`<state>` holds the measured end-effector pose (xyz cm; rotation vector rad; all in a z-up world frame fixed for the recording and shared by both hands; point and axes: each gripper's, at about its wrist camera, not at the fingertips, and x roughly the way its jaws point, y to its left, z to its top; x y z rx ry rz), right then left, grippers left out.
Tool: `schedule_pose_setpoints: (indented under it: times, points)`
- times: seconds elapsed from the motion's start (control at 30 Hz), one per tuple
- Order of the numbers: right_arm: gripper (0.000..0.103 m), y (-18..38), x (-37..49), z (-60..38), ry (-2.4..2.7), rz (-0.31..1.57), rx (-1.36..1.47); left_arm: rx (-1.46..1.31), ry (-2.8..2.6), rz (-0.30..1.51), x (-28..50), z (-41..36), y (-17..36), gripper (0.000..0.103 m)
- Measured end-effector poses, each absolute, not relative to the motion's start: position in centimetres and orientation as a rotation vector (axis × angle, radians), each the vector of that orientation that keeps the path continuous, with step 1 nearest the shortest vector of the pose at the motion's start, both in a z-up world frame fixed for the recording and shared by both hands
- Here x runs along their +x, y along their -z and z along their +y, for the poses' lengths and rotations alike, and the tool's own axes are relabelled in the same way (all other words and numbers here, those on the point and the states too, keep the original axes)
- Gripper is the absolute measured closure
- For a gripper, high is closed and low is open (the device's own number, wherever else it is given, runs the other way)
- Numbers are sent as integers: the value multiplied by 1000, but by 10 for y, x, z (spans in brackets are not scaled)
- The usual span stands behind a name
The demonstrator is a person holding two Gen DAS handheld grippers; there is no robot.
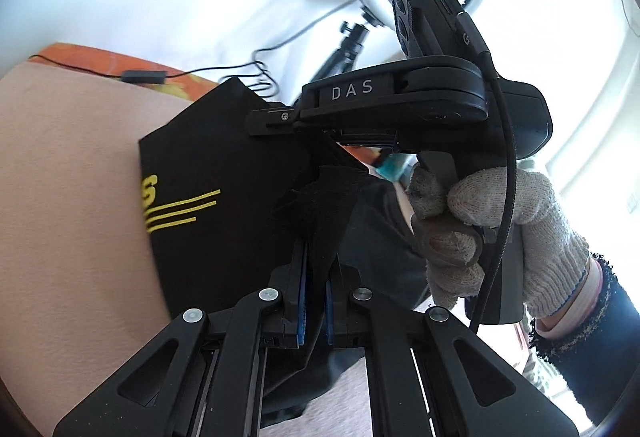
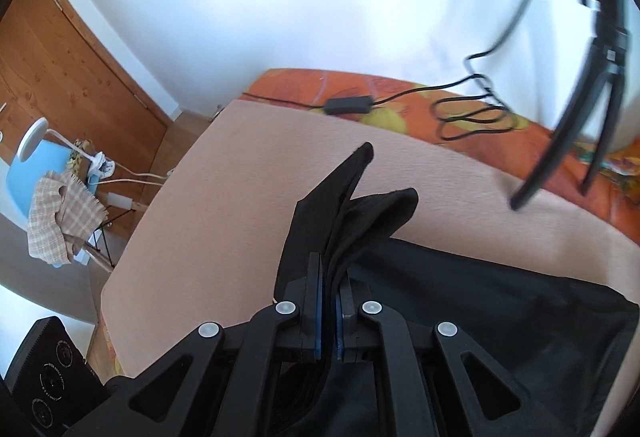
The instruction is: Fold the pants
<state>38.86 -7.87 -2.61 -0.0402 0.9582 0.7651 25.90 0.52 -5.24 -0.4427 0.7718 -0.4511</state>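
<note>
Above the beige blanket (image 1: 72,165), the left gripper (image 1: 316,269) is clamped on a bunched edge of the black pants (image 1: 224,165), lifting it so the cloth hangs free; the right gripper (image 1: 276,117), in a gloved hand (image 1: 500,233), works alongside. In the right wrist view, the right gripper (image 2: 330,289) pinches 2 stacked layers, likely to carry a fold across.

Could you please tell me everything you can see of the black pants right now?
The pants are black, of thin soft cloth, with yellow stripes and part of a yellow letter printed on one panel. They are partly lifted off the beige blanket, which they still touch. The left gripper is shut on one bunched edge, and the right gripper is shut on another, whose layers stick up past its fingers. The rest drapes loosely in folds.
</note>
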Motion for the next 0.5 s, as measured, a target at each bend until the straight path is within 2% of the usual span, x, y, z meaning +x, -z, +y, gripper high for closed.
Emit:
schedule_pose_setpoints:
  times: [0.5]
  points:
    - [101,17,392,-190,-621,895,-66,-459,602,806,330,-104,71,98]
